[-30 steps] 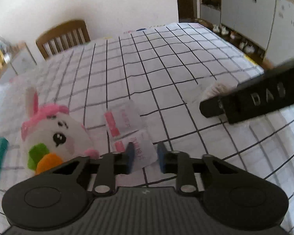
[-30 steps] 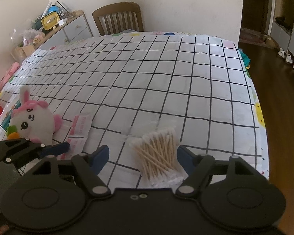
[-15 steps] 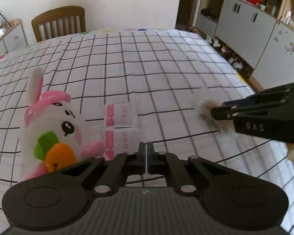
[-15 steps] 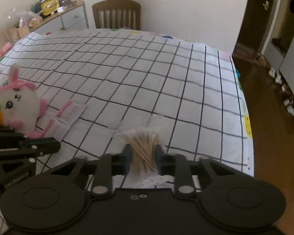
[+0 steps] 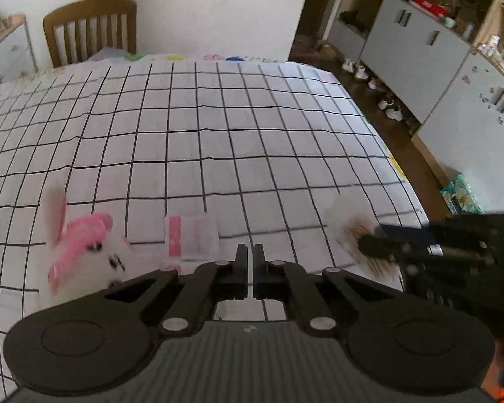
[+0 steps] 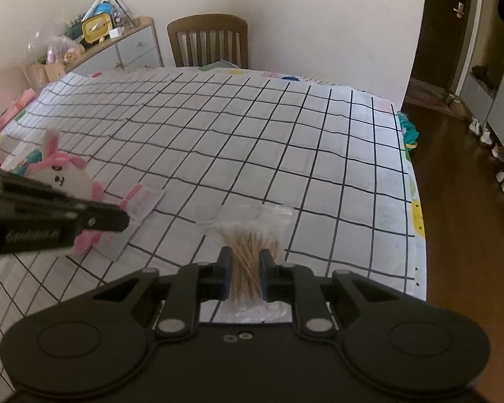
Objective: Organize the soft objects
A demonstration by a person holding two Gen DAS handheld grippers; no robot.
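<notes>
1. The right gripper (image 6: pixel 245 273) sits low in the middle of its own view, jaws narrow and pressing on a clear bag of cotton swabs (image 6: pixel 252 252); the wooden sticks are squeezed between the blue pads (image 6: pixel 225 277).
2. In the left view the same bag (image 5: pixel 354 231) shows at right of centre, blurred, with the right gripper (image 5: pixel 369 247) reaching in from the right edge.
3. The left gripper (image 5: pixel 252 270) has its jaws drawn fully together at lower centre of its view. A thin pale sliver shows in the slit between them, but I cannot tell what it is or whether it is held.
4. A plush bunny (image 5: pixel 84 252) with pink ears lies on the checked cloth (image 5: pixel 218 134) at lower left of the left view, blurred.
5. Just right of the bunny lies a flat white packet with a pink stripe (image 5: pixel 191 238). It carries print, too blurred to read.
6. In the right view the left gripper (image 6: pixel 117 220) comes in from the left edge, in front of the bunny (image 6: pixel 64 178), its tip over the packet (image 6: pixel 141 201). White lettering on its side is too smeared to make out.
7. A wooden chair (image 6: pixel 208 40) stands at the cloth's far end, top centre.
</notes>
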